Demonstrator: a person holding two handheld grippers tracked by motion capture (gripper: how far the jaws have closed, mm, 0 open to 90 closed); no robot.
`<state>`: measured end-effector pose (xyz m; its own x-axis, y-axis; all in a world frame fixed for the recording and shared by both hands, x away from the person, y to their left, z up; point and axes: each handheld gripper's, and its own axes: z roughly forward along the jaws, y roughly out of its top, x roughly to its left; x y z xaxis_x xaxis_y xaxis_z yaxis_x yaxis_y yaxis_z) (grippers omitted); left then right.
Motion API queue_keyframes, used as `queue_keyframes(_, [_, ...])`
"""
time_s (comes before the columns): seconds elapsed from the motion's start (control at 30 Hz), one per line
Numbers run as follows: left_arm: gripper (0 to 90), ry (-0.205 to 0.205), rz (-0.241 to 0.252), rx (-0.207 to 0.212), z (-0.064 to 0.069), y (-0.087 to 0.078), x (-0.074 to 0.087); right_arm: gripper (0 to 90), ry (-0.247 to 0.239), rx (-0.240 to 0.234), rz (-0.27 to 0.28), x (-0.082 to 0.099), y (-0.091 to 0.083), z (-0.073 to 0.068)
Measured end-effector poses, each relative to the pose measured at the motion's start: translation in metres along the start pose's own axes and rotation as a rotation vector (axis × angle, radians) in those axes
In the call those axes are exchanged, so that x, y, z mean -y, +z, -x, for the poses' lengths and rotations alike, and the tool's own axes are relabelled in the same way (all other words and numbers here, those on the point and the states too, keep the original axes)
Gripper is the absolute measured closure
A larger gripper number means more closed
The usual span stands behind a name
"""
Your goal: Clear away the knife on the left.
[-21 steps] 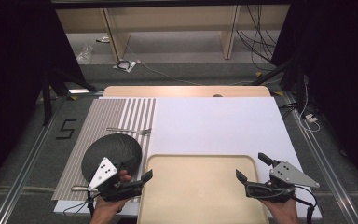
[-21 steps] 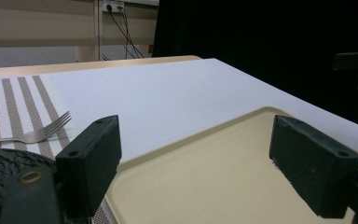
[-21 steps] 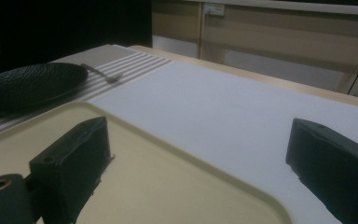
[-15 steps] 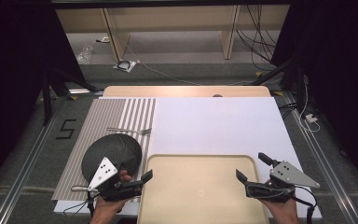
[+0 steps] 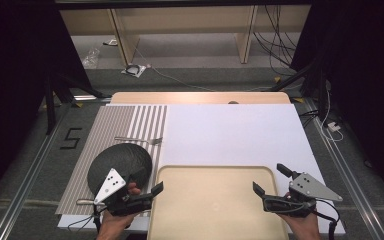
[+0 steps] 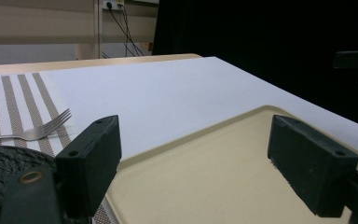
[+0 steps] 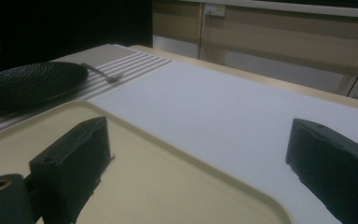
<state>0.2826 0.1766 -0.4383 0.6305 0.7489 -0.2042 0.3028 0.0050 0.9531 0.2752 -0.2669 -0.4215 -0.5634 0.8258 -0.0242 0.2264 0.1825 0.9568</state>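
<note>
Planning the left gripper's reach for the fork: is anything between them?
Yes. The black plate lies on the striped placemat between the open left gripper and the fork, which rests just beyond the plate's far rim.

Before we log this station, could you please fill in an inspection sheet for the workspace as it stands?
Surface: white table top, striped placemat at its left.
Job's things: beige tray empty; dark plate and fork on the placemat.
Clutter: nothing seen on the table.
Grippers: left gripper open beside the plate; right gripper open over the tray's right edge; both empty.
Cables: one trails from each gripper; more on the floor behind.
Surroundings: wooden furniture legs, black curtains.
</note>
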Motion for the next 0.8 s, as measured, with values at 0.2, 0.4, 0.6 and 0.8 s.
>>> queue_keyframes(0.2, [17.3, 0.017, -0.011, -0.002, 0.0012, 0.0004, 0.0003, 7.3, -0.003, -0.002, -0.001, 0.0000, 0.0001, -0.0003])
queue_keyframes(0.4, [17.4, 0.030, -0.028, -0.011, 0.0004, -0.0007, -0.0011, 7.5, -0.003, -0.002, -0.001, -0.0001, 0.0002, -0.0007])
queue_keyframes(0.6, [17.4, 0.065, -0.094, -0.021, 0.0003, -0.0021, -0.0025, 7.5, -0.001, -0.001, 0.000, -0.0002, 0.0002, -0.0007])
queue_keyframes(0.8, [17.4, 0.075, -0.145, -0.018, -0.0018, -0.0039, -0.0073, 7.5, -0.005, -0.005, -0.004, 0.0001, 0.0006, -0.0012])
